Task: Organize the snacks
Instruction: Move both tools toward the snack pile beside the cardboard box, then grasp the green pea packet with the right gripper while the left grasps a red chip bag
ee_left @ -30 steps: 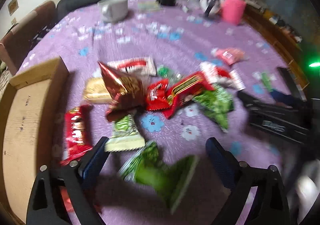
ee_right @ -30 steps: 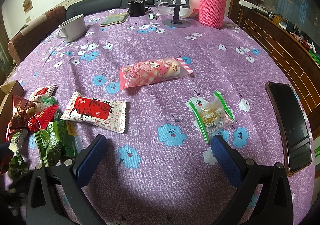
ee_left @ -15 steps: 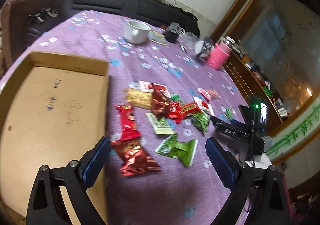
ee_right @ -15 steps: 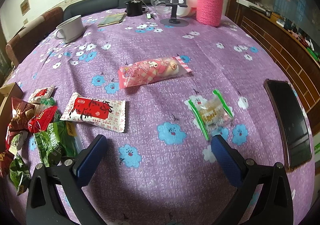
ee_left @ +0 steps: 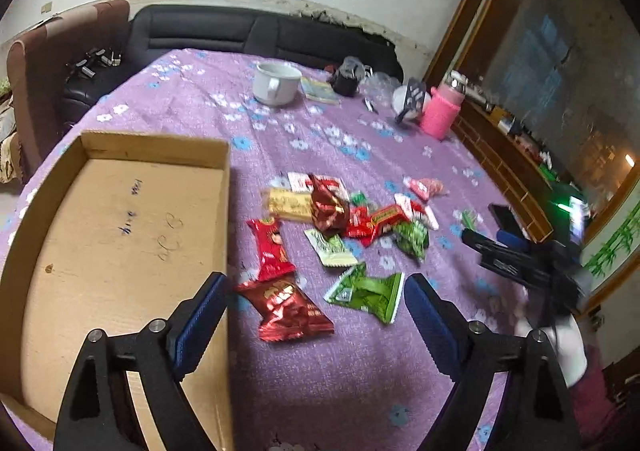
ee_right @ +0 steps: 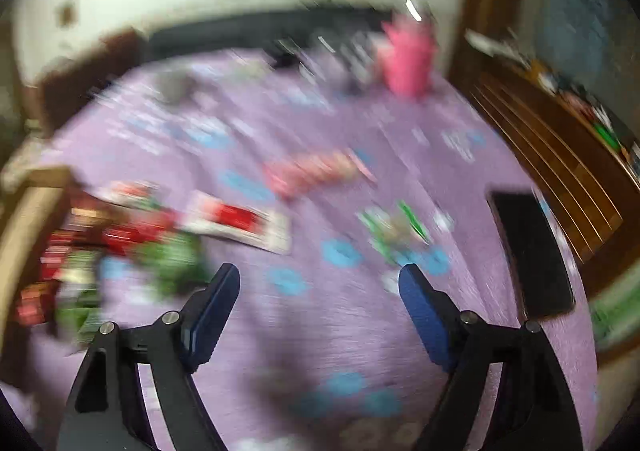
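A pile of snack packets (ee_left: 344,219) lies on the purple flowered tablecloth (ee_left: 320,363) beside an empty cardboard box (ee_left: 120,243). A dark red packet (ee_left: 288,309) and a green packet (ee_left: 366,291) lie nearest my left gripper (ee_left: 316,303), which is open and empty above them. My right gripper (ee_right: 320,291) is open and empty; its view is blurred. It shows a pink packet (ee_right: 316,171), a red-and-white packet (ee_right: 240,223) and a green-edged clear packet (ee_right: 394,231). The right gripper also appears in the left wrist view (ee_left: 516,259).
A white mug (ee_left: 276,83), a pink-sleeved bottle (ee_left: 442,115), a phone stand (ee_left: 412,101) and small items stand at the table's far side. A black phone (ee_right: 532,251) lies near the right edge. A dark sofa (ee_left: 248,35) and a wooden rail (ee_right: 560,155) border the table.
My left gripper has pulled back and risen, bringing the box and more of the table into view. My right gripper is moving now, blurring its view, and has drawn back.
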`<state>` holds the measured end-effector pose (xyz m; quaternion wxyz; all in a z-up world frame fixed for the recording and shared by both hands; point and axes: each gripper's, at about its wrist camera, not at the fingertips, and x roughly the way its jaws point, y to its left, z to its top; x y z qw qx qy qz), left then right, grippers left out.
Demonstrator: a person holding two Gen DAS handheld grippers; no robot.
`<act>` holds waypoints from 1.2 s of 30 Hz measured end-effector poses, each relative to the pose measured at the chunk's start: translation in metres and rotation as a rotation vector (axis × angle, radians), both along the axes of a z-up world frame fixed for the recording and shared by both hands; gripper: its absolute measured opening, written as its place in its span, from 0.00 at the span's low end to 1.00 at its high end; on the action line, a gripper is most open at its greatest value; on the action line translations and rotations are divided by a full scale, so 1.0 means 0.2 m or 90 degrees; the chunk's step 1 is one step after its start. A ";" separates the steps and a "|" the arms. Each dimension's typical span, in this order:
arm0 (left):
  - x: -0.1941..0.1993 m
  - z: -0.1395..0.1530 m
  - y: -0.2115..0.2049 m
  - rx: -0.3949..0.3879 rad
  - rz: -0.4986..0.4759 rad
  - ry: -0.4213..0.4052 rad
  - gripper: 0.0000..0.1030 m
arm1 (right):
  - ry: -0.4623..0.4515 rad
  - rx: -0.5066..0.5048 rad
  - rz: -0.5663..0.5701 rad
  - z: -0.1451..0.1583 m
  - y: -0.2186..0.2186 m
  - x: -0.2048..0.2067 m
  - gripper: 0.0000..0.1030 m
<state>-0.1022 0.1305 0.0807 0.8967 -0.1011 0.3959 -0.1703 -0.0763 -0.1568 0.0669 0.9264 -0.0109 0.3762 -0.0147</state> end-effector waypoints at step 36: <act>0.09 -0.17 -0.22 0.145 -0.086 0.064 0.56 | 0.128 0.111 0.247 -0.20 0.37 -0.02 0.36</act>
